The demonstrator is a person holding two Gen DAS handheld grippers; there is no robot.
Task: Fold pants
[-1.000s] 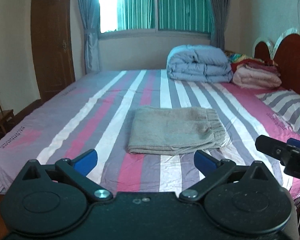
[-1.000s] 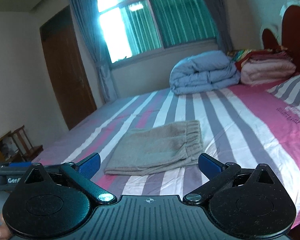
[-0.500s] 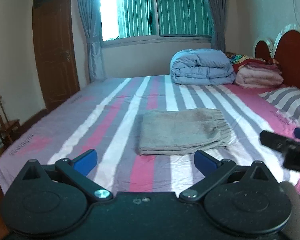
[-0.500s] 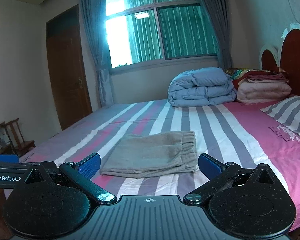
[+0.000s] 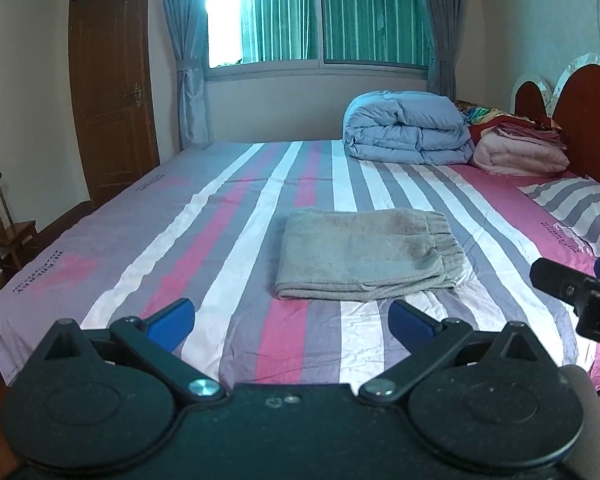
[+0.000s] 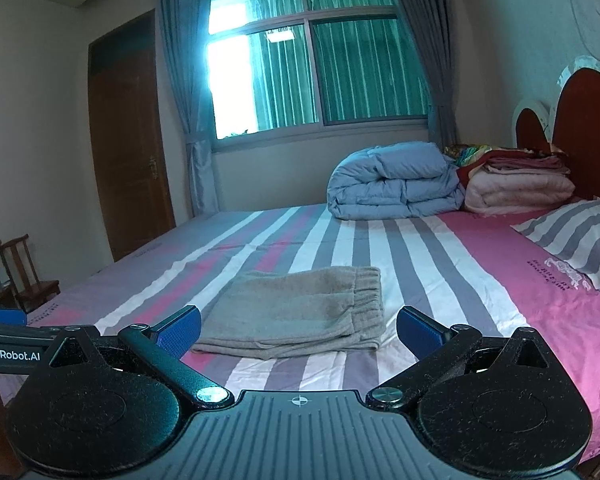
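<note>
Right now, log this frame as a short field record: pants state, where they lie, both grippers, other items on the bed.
pants: folded into a flat grey rectangle, waistband at the right end
location: on the striped bed sheet, near the front edge
left gripper: open, holding nothing, apart from the pants
right gripper: open, holding nothing, apart from the pants
also on bed: folded blue duvet, pink bedding stack, striped pillow

Both wrist views bedward, overlapping
</note>
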